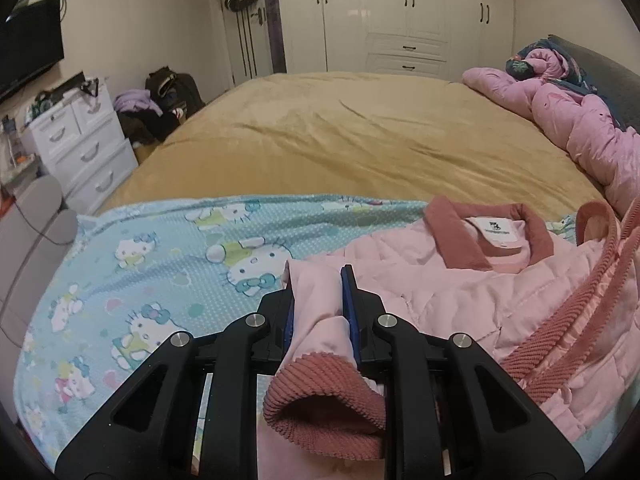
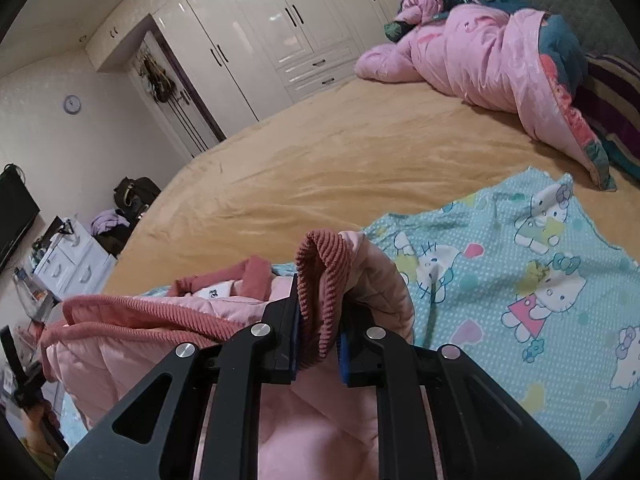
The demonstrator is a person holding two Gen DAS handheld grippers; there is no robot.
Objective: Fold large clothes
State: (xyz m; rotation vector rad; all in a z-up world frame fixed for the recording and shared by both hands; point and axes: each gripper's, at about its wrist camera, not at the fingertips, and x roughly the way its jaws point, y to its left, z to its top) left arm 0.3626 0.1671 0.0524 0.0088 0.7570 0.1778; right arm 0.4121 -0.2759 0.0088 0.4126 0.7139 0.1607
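My left tongs (image 1: 317, 280) are pinching one sleeve (image 1: 316, 344) of the pink jacket (image 1: 440, 280) just above its ribbed cuff, which droops toward the camera. My right tongs (image 2: 319, 312) are pinching the other sleeve cuff (image 2: 320, 280), the ribbing bunched up between the blue pads.

The jacket lies at the near edge of the bed (image 1: 340, 128), spread on a cat-print blue sheet (image 1: 160, 248), its collar (image 1: 492, 236) pointing toward the far side and its label showing. I judge I am at the sleeve step: both sleeves gripped and lifted, not yet laid across the body. The next move calls for carrying each cuff inward over the chest, laying it flat, and letting go without dragging the padded body askew.

Farther off, the tan bed cover is bare; a crumpled pink quilt (image 2: 480, 48) lies by the headboard, and white wardrobes (image 1: 400, 12) stand beyond the far edge.
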